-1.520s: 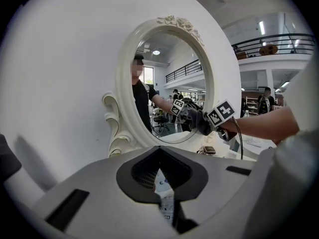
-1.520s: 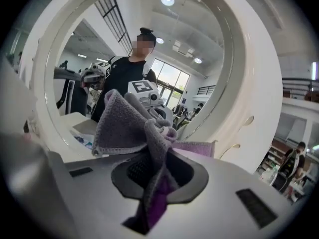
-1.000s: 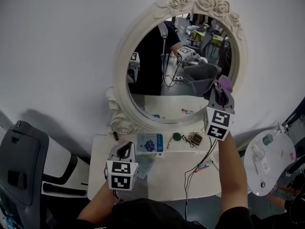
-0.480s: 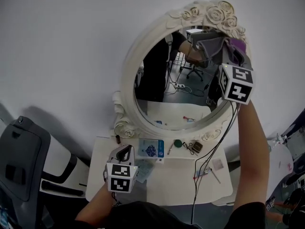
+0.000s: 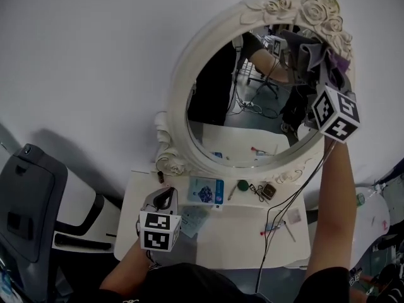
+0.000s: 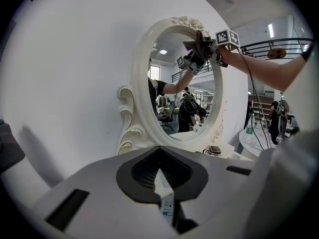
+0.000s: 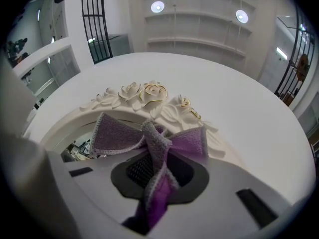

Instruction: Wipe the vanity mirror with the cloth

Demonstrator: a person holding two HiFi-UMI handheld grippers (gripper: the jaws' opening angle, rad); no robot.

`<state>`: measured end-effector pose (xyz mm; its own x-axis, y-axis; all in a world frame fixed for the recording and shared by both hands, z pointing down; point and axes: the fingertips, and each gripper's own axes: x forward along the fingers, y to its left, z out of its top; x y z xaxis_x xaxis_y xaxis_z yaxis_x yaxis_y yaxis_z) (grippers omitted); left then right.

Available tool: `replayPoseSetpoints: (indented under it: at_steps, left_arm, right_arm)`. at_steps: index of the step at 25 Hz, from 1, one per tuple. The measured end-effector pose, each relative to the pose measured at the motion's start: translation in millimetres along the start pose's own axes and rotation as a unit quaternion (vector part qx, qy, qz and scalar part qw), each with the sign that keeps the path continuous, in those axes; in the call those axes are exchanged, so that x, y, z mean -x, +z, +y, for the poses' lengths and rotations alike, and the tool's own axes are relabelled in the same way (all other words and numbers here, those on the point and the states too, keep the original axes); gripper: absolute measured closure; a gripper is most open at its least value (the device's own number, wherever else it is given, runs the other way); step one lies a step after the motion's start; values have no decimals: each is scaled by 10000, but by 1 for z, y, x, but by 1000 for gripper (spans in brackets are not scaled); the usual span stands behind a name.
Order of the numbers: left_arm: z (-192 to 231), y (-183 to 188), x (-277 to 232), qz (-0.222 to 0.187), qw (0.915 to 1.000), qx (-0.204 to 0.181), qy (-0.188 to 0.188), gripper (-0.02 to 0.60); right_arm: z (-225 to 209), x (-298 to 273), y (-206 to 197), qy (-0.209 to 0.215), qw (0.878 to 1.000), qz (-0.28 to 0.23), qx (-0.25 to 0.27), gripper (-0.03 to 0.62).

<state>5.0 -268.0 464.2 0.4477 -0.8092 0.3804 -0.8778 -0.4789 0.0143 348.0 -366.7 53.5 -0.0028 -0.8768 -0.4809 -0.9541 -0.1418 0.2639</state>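
**Head view: cloth pinched at the upper right of the mirror**

You have the right gripper [image 5: 324, 84] lifted to the upper right of the vanity mirror [image 5: 252, 103], just beneath the carved roses on its frame. Its jaws are closed tight on the cloth [image 5: 314, 50], a grey and purple rag bunched between the pads. In the right gripper view the rag twists through the jaws and fans out in two flaps in front of the roses. The cloth appears to be pressed on the glass at its top edge, though from this angle contact cannot be confirmed. The left gripper view shows it flat up against that same top part of the glass, with your forearm reaching in from the right.

Your left gripper [image 5: 165, 198] hangs low, below the mirror's lower left curve and over the white table [image 5: 221, 235] on which the mirror stands. Its jaws are drawn together with only a thin slit between them, and they hold nothing. Through the notch behind the pads you see the table and part of a printed packet.

Just below the mirror's bottom rim lie a blue packet [image 5: 207, 191] and a small green round thing [image 5: 243, 185]. A dark cable [image 5: 278, 213] runs from your right arm across the table.
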Motion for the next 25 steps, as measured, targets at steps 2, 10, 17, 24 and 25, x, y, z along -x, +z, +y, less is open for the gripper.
replayPoseSetpoints:
  at_steps: [2,10,17,24,25]
  left_arm:
    - [-3,-3,-5,56,10000,0,-46,583]
    - [-14,-7,-24,236,9994,-91,-224,583]
    - [-20,-12,-34,321,9990,-97,-300,583]
    - [-26,-13,-39,371,9986,-132,-358,582]
    - [-27,-13,-39,379,9985,-142,-357,583]
  right_arm:
    - [1,5,-7,-19,9999,-113,-63,545]
    - [10,37,-59,-190,9992,-255,-244,545]
    - [19,61,-102,-273,9982,-158,-517,545]
    - [28,81,-139,-342,9962,53,-800,545]
    - [30,85,-146,-342,9959,98,-827,545]
